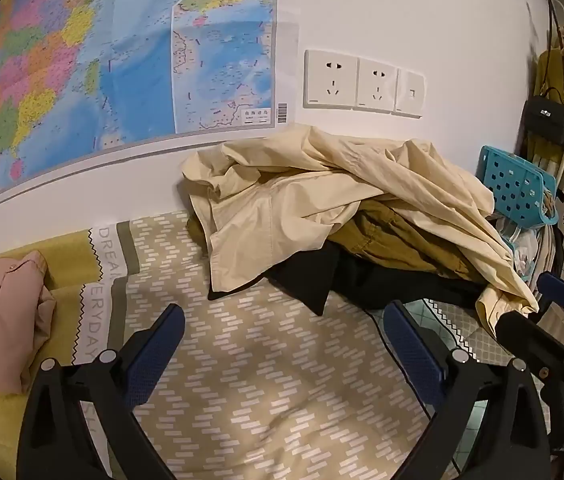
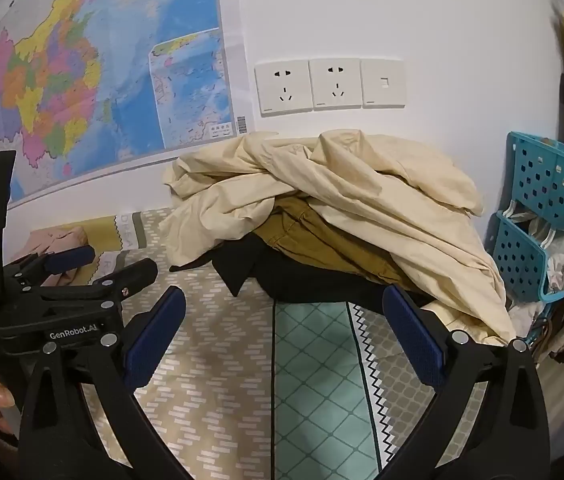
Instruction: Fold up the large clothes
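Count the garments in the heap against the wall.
3 visible: cream garment on top, mustard one beneath, black one at the bottom. More may be buried.

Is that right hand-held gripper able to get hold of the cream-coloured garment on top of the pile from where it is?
Probably yes. The right hand-held gripper is open and empty, and the cream garment lies uppermost on the pile, just ahead, with only bare bedspread between them.

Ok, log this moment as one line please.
stage: pre-grasp | left hand-held gripper: open, empty | right hand-held gripper: open, empty | clothes pile: unfolded, cream garment on top | bed
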Available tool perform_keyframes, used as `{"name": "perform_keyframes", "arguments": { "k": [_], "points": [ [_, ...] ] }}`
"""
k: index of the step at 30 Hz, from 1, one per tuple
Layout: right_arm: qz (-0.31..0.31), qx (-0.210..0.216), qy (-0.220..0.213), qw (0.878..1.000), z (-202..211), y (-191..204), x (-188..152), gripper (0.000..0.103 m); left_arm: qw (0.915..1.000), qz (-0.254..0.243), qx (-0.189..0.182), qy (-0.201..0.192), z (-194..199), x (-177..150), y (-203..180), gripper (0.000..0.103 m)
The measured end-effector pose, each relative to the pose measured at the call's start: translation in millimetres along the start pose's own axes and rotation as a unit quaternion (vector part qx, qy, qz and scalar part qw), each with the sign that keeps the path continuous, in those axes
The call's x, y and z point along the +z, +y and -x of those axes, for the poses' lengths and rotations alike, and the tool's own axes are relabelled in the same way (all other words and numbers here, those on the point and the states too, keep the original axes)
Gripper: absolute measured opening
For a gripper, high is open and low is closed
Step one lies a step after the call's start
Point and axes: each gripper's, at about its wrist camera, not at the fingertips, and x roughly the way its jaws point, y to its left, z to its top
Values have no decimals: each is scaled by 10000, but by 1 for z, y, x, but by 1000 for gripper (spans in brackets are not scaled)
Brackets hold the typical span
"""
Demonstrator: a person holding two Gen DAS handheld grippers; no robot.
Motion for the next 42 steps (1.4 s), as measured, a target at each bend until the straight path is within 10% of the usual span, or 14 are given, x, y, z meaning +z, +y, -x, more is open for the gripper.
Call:
{"name": "perform_keyframes", "arguments": {
  "k": [42],
  "points": [
    [16, -75, -30, 10000, 1, -4, 3, 97, 9999, 100, -11, -53, 4, 6, 0, 96]
  ]
}}
